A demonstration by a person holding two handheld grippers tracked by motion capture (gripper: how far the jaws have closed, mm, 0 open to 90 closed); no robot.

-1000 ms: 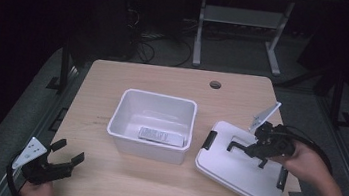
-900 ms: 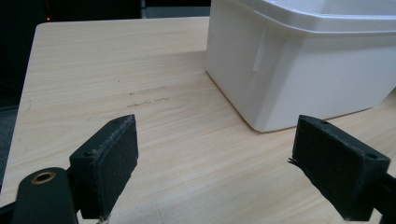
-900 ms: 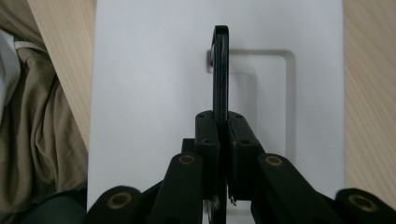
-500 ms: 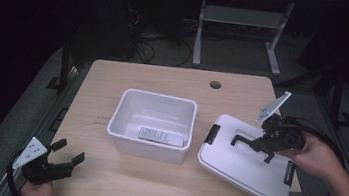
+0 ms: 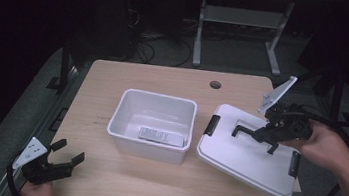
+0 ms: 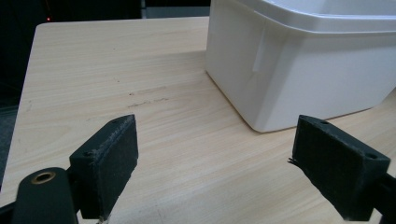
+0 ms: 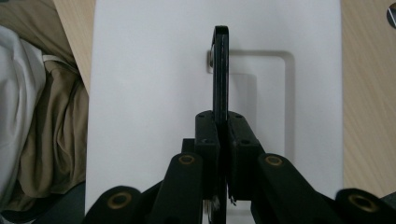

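Note:
A white plastic bin (image 5: 129,143) stands at the middle of the wooden table (image 5: 164,81), with a small flat pack (image 5: 160,135) lying inside it. To its right a white lid (image 5: 240,159) hangs tilted above the table. My right gripper (image 5: 269,135) is shut on the lid's black handle (image 5: 245,131). In the right gripper view the pads (image 7: 206,133) clamp the thin black handle (image 7: 220,65) over the lid (image 7: 149,93). My left gripper (image 5: 69,150) rests open at the table's near left corner. In the left gripper view the left gripper (image 6: 215,158) holds nothing and faces the bin's wall (image 6: 303,74).
Black latches (image 5: 211,124) sit at the lid's ends. A round cable hole (image 5: 215,84) marks the table's far side. Bare tabletop (image 6: 116,79) lies left of the bin. A metal stand (image 5: 242,20) and cables are on the dark floor beyond.
My right gripper has risen with the lid's handle in it, and the lid has come up off the table with it. The left gripper has stayed where it was.

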